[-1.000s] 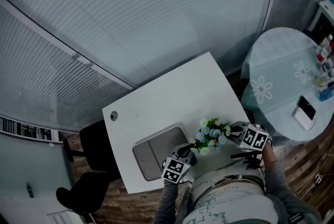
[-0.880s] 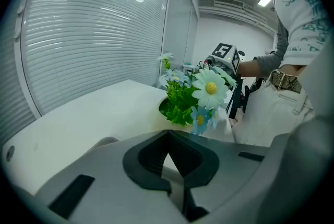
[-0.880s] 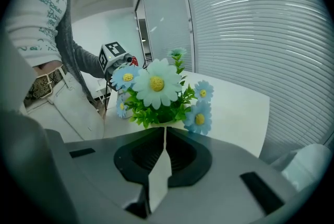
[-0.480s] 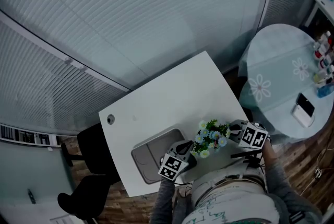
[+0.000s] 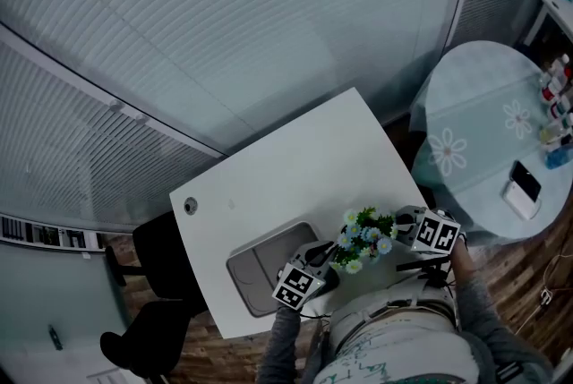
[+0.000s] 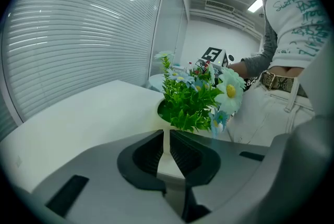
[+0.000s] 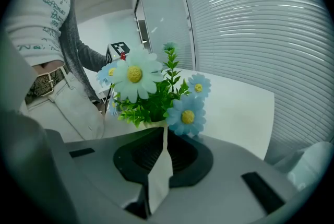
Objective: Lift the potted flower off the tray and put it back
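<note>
The potted flower [image 5: 365, 239], blue and white daisies with green leaves in a white pot, is over the white table [image 5: 295, 167] just right of the grey tray [image 5: 260, 270]. My left gripper [image 5: 331, 260] grips the pot's rim from the left, and my right gripper [image 5: 395, 231] grips it from the right. In the left gripper view the thin white rim [image 6: 165, 140] sits between the pads of the left gripper [image 6: 166, 137], whose jaws are starting to open. In the right gripper view the right gripper [image 7: 164, 139] is shut on the rim [image 7: 159, 168] below the flowers [image 7: 151, 87]. The pot's base is hidden.
A round table with a flowered cloth [image 5: 483, 140] stands at the right, with a phone [image 5: 524, 187] and bottles [image 5: 560, 96] on it. A black chair [image 5: 152, 311] is left of the table. A glass wall with blinds runs behind. My body is at the table's near edge.
Hardly anything: the pot and both grippers keep their place right of the tray, and the flowers have drifted slightly right.
</note>
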{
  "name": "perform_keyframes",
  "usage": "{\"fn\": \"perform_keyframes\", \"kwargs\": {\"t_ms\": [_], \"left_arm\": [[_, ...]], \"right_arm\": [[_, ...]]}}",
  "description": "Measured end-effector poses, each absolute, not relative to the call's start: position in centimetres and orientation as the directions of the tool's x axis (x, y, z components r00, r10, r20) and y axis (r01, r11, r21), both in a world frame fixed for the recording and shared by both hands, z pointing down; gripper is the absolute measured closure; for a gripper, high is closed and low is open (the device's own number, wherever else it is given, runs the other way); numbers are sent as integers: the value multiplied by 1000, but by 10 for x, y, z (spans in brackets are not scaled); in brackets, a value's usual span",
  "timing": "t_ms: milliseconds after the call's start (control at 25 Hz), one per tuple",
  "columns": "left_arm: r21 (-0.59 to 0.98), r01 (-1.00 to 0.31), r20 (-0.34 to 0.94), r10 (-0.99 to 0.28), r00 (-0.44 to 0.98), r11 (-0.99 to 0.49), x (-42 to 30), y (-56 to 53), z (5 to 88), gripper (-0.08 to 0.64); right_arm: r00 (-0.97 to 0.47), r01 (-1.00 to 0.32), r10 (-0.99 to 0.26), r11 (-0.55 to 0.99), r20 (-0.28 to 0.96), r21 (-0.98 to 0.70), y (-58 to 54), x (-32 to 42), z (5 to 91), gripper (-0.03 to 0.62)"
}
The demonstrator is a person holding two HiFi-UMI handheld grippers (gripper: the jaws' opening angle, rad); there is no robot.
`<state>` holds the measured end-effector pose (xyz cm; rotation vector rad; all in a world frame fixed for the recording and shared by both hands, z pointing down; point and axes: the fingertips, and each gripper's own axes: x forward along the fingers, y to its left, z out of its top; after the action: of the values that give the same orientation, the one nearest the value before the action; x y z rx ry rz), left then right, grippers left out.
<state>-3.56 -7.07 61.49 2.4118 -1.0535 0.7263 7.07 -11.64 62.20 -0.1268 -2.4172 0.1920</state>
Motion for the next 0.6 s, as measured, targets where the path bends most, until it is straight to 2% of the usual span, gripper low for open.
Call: {"fn": "perform_keyframes", "kwargs": {"t_ms": [120,320,600], "left_arm": [[169,-752,598,-540,593,-638,-35,-72,615,518],[189,-725,599,-507,620,-663,-32,-74,618,422],[216,-699,595,-476,648,-682,-28,-73,620,352]], "right_arm": [[-750,46,155,982,643,-182,-116,70,623,563],[-751,54,168,979,639,-195,-118,67,624,556],[-743,52,182,975,644,-215,-121,68,628,450]]}}
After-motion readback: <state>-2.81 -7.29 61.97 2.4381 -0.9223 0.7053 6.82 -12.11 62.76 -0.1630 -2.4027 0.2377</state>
